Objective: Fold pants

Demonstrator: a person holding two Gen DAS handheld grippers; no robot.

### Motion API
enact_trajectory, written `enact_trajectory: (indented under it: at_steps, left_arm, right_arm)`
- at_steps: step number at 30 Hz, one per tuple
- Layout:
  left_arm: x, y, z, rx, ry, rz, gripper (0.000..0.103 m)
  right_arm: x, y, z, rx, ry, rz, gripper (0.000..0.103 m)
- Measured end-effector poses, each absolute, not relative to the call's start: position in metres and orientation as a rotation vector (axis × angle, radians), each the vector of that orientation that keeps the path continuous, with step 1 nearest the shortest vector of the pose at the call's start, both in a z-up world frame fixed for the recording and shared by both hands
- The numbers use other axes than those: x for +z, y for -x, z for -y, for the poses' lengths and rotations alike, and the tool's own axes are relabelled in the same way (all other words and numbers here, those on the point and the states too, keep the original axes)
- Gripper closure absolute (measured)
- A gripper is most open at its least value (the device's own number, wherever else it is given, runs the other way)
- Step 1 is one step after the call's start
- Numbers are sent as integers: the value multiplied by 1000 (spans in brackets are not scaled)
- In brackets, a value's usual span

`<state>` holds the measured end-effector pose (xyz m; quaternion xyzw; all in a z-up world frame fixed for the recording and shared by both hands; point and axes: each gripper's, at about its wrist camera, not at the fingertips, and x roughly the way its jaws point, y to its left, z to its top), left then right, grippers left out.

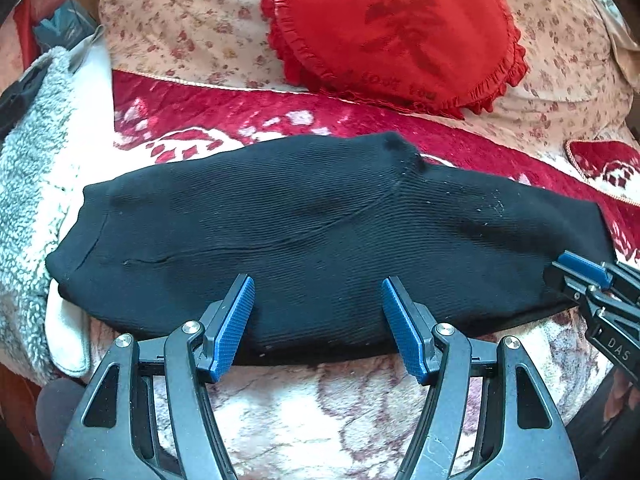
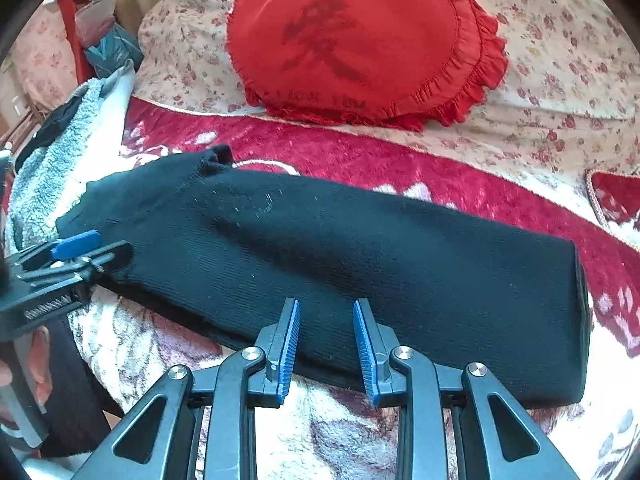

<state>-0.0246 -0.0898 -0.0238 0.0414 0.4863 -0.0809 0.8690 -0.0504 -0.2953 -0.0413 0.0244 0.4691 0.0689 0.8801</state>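
The black ribbed pants lie folded lengthwise into a long band across the bed, also seen in the right wrist view. My left gripper is open and empty, its blue pads over the near edge of the pants. My right gripper is open and empty, hovering at the near edge further right. The right gripper's fingers show at the right edge of the left wrist view. The left gripper's fingers show at the left of the right wrist view.
A red heart-shaped frilled pillow rests on a floral quilt behind the pants. A red and white plush blanket covers the bed. A grey fleece garment lies at the left end. Clutter stands at the far left.
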Motion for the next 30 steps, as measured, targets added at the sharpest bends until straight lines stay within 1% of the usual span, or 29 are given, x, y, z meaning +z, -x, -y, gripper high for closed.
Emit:
enact_trajectory:
  at_steps: [7, 14, 19, 23, 30]
  left_arm:
    - [-26, 17, 107, -198, -87, -1024, 37]
    - [-37, 14, 119, -204, -123, -1038, 37]
    - [-38, 10, 120, -199, -119, -1039, 37]
    - [-37, 11, 121, -196, -117, -1039, 37]
    - [-30, 17, 121, -206, -102, -1030, 37]
  right_arm:
    - [-25, 29, 279, 178, -47, -913, 76]
    - [-48, -6, 259, 151, 31, -951, 76]
    - [-52, -17, 275, 163, -63, -947, 77]
    - [-45, -14, 277, 153, -50, -948, 76]
    - [-33, 17, 292, 127, -31, -938, 76]
